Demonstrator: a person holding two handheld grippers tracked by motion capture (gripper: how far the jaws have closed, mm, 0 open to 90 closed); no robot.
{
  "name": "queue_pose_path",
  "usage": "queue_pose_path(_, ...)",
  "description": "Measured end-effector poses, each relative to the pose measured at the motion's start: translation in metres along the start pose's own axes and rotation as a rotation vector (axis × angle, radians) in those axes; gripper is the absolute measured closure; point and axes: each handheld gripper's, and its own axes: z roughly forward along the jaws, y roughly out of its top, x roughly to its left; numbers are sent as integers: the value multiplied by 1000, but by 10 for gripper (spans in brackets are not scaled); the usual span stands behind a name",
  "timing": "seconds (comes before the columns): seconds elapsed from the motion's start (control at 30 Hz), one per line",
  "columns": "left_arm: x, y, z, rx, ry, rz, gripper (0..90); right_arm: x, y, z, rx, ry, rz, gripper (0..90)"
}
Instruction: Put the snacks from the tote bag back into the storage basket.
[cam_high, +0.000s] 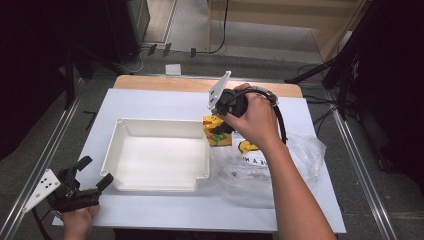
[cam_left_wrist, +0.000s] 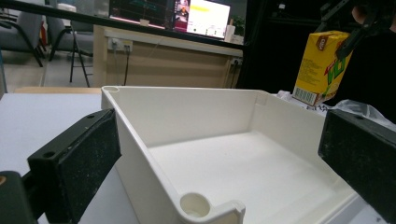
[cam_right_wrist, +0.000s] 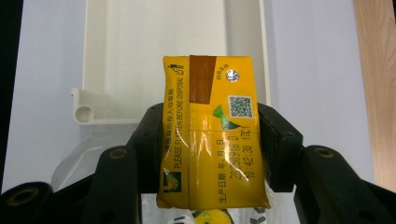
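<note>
Presently, judging from the grip: carrying a drink carton across into the tray.

Doing it well:
- Leave left gripper (cam_high: 96, 171) parked at the desk's (cam_high: 150, 100) near left corner, jaws apart, nothing between them, aimed at the tray's near left corner. Could steady the tray (cam_high: 155, 121) there if it slides.
- Mind the plastic bag (cam_high: 300, 150) lying just right of the tray, towards the desk's right edge, with another yellow item (cam_high: 247, 146) inside. Lift clear of its folds so as not to drag it along.
- Carry the carton (cam_high: 219, 139) leftward over the tray's right wall with clearance. Currently hangs in the air just outside that wall, near the tray's far right corner.
- Lower onto the bare tray floor before letting go. Expect a light, slightly soft box, so avoid squeezing harder.

Pose:
- Left hand (cam_high: 77, 222) low at the near edge, gripper lying roughly level.
- Right forearm reaching in from the near edge, slanting towards the desk's far side.
- Right hand (cam_high: 257, 120) wrapped over the gripper body, wrist bent downward.
- Right gripper (cam_high: 222, 125) pointing steeply down, jaws clamped on the carton's two narrow sides, about midway along its length, in the right gripper view.
</note>
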Motion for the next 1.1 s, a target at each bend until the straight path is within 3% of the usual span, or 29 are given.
queue_pose_path(1.1, 1, 0, -1, -1, -2, -4, 0, 2, 32, 21, -20, 36, -41, 517)
